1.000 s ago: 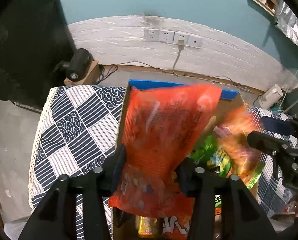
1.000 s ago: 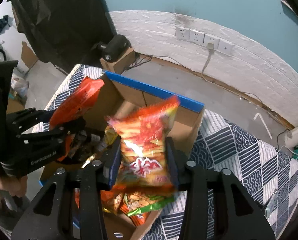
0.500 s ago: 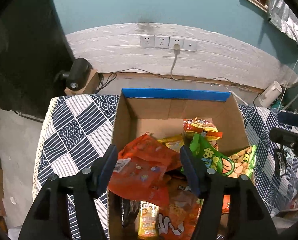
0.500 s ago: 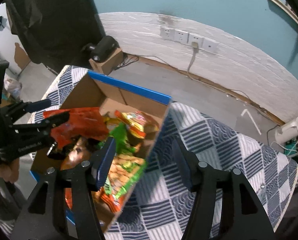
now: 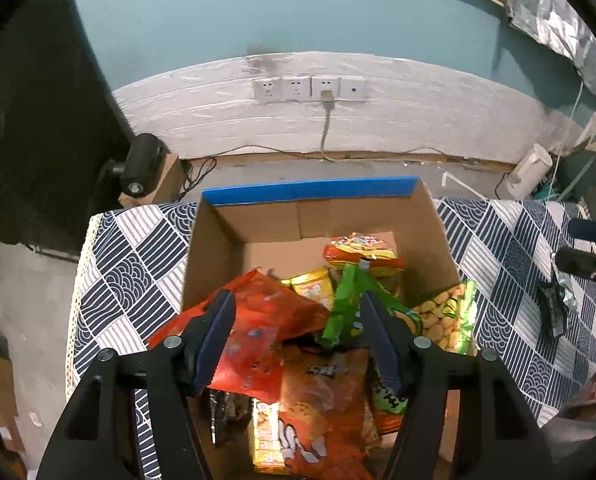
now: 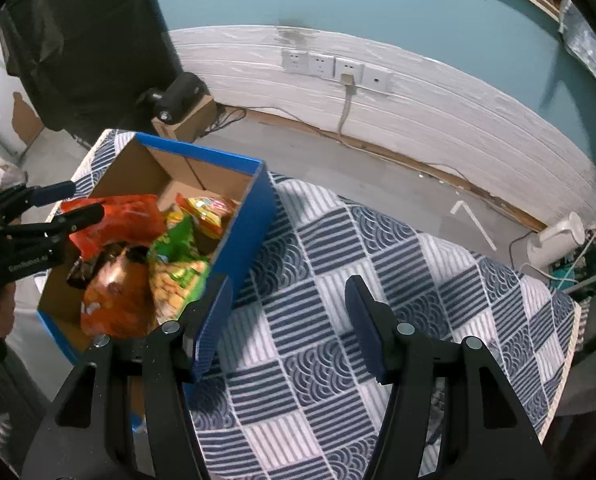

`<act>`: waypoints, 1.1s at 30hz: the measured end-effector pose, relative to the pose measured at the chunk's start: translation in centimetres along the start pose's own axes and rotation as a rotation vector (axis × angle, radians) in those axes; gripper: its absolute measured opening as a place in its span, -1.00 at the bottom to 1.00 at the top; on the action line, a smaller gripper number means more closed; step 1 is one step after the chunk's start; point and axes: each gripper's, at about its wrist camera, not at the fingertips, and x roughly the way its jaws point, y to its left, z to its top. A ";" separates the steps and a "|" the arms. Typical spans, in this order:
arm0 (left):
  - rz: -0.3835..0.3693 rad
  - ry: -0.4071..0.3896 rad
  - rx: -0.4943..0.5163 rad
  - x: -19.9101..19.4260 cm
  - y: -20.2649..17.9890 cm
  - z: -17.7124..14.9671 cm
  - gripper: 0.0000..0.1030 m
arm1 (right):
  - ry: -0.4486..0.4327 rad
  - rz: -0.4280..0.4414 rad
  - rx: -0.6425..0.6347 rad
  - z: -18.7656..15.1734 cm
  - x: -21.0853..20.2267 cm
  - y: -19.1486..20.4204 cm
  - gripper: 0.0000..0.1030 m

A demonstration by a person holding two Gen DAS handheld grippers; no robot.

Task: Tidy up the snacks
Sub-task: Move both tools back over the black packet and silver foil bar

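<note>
A cardboard box with blue outer walls [image 5: 309,192] [image 6: 254,208] stands on the checked tablecloth and holds several snack bags. An orange-red bag [image 5: 266,320] [image 6: 126,224] lies on top at the left of the pile. A green bag [image 5: 353,300] and a yellow-red bag [image 5: 361,252] lie beside it. My left gripper [image 5: 298,332] is open above the box, its fingers either side of the orange-red bag. My right gripper [image 6: 290,320] is open and empty over the cloth, right of the box.
The blue-and-white checked tablecloth [image 6: 357,248] covers the table to the right of the box. A dark wrapper [image 5: 553,312] lies on the cloth at the far right. A white wall with sockets [image 5: 309,88] is behind. A black lamp [image 5: 138,164] sits left of the table.
Both grippers let go of their bags, which dropped into the box. The right gripper moved right, away from the box, over the cloth. The left gripper stays above the box.
</note>
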 end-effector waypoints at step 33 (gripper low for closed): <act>-0.139 0.058 0.317 1.4 -21.3 -0.3 0.30 | 0.051 -0.129 0.379 -13.4 -0.8 -18.6 0.18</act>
